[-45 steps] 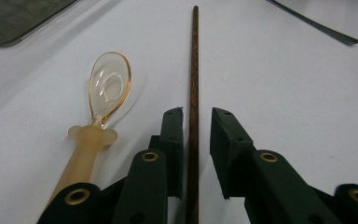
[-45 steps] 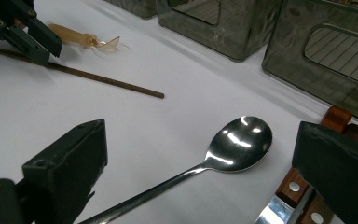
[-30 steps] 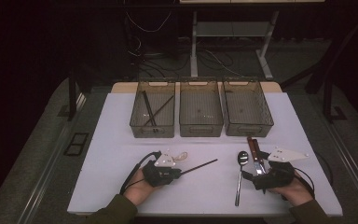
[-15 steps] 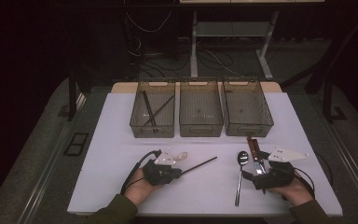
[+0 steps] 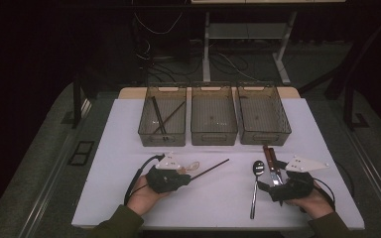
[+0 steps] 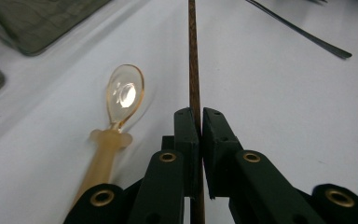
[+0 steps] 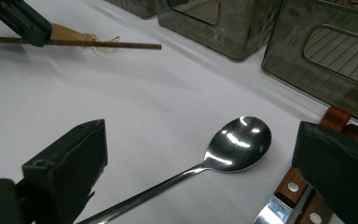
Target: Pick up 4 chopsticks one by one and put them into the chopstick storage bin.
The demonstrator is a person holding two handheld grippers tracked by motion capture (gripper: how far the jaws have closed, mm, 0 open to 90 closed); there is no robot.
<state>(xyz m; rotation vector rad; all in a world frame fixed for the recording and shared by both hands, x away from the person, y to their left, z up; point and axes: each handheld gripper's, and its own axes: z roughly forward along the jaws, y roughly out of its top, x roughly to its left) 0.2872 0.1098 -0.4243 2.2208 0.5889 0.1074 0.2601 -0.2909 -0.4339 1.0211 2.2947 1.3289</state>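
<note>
My left gripper (image 5: 188,177) is shut on a brown chopstick (image 5: 211,169), which points right and away across the white table. In the left gripper view the jaws pinch the chopstick (image 6: 193,70) near its end, and an amber plastic spoon (image 6: 123,93) lies just to its left. My right gripper (image 7: 200,135) stands open and low over the table with nothing between its jaws. A metal spoon (image 7: 237,144) lies just ahead of it, and wooden-handled knives (image 7: 298,186) lie under its right jaw. From above, the right gripper (image 5: 270,186) sits between the metal spoon (image 5: 256,186) and the knives (image 5: 269,156).
Three smoked plastic bins stand in a row at the back. The left bin (image 5: 161,140) holds dark chopsticks; the middle bin (image 5: 214,138) and the right bin (image 5: 265,138) look bare inside. The left gripper (image 7: 23,21) with its chopstick (image 7: 102,44) appears far off in the right gripper view.
The left gripper has shifted slightly with the chopstick, whose far tip now sits a little higher in the picture. The right gripper has stayed put.
</note>
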